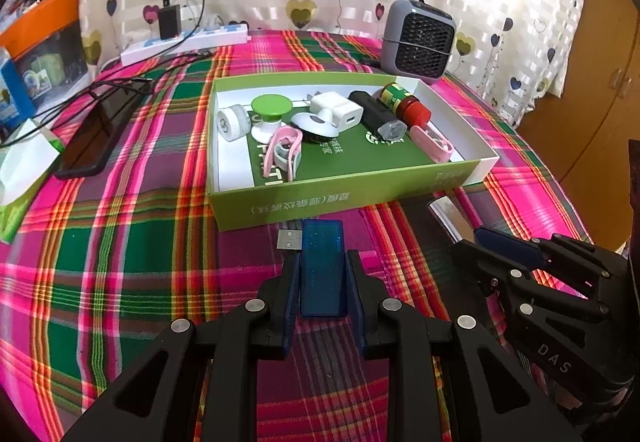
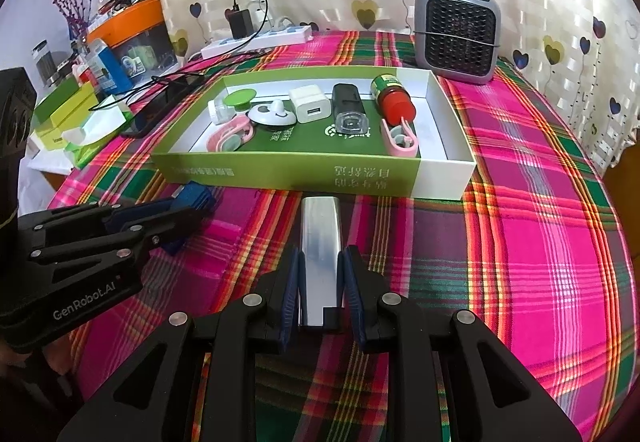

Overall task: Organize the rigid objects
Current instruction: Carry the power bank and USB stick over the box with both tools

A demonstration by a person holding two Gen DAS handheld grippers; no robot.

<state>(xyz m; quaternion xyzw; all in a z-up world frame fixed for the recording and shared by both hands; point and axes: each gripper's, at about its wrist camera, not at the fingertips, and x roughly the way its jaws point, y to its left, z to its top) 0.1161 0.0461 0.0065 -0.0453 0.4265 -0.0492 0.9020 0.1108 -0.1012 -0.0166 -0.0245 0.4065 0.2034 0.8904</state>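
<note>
You hold one thing in each hand, both just in front of the shallow green-and-white cardboard box [image 1: 320, 202] on the plaid-covered bench [image 1: 120, 242]. Your left tongs [image 1: 323, 282] pinch the translucent blue plastic USB stick [image 1: 322, 266] by its long sides, its metal plug pointing to the box. Your right tongs [image 2: 320, 282] pinch the shiny silver metal bar [image 2: 320, 254], also pointing to the box.

The silver bar looks smooth and is held only near its rear end, so I think it can slide out or tip down when you lift it over the near wall. The wall stands up in front of both things; if you go forward too low, a tip can strike it and push the box. Inside, the white wall charger [image 2: 310, 106], the black rectangular device [image 2: 348, 108] and the red-capped brown bottle [image 2: 394, 98] lie close together along the back, so a drop there may knock them; the front strip looks free.

You cannot see how far the pads overlap the bar, because the fingers cover it. The printing on the box is too distorted to read.
</note>
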